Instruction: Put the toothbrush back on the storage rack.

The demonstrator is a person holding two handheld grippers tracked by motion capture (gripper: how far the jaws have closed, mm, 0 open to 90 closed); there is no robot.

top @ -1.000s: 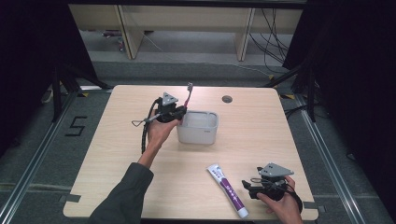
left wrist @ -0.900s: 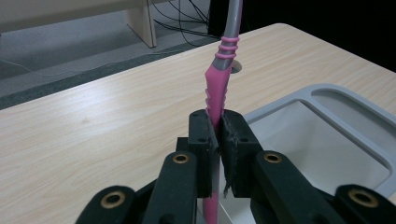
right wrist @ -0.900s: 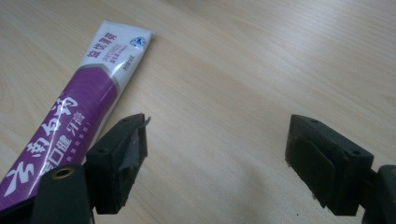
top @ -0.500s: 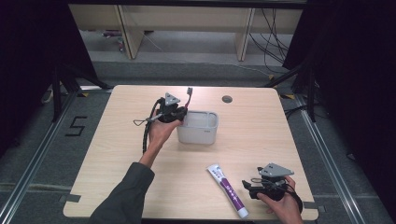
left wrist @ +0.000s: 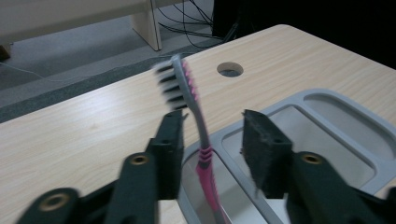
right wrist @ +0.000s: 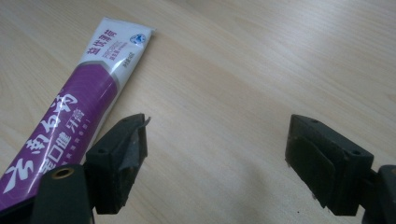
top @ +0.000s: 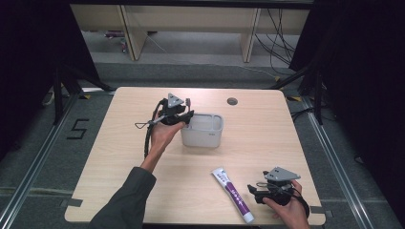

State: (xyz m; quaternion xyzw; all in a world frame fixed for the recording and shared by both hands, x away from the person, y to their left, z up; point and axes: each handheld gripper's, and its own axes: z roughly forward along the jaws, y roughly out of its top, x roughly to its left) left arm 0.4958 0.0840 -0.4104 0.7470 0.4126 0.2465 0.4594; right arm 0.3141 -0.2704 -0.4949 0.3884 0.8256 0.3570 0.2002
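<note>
**A:** So where are we at here? Looks like the toothbrush (left wrist: 196, 121) is going into the grey tray (top: 217, 136) in the middle of the counter (top: 267, 143).

**B:** Yep, that's the drop-off step. The left gripper (top: 184, 114) sits at the tray's left end, and its jaws have just been opening. In the left gripper view the brush stands between them, bristles up, handle end down inside the tray, and neither pad seems to press on it anymore. So released, I'd say, and probably leaning on the tray wall.

**A:** And the other hand?

**B:** The right gripper (top: 255, 191) is parked near the front right corner, jaws spread wide with nothing in them. The toothpaste (right wrist: 70, 116) lies flat on the counter just beside its one jaw.

**A:** So toothpaste next?

**B:** My guess. The left one should back out without knocking the brush over. Then the right needs to shift sideways so the tube sits between the jaws, close across its width, and carry it to the tray.
</note>
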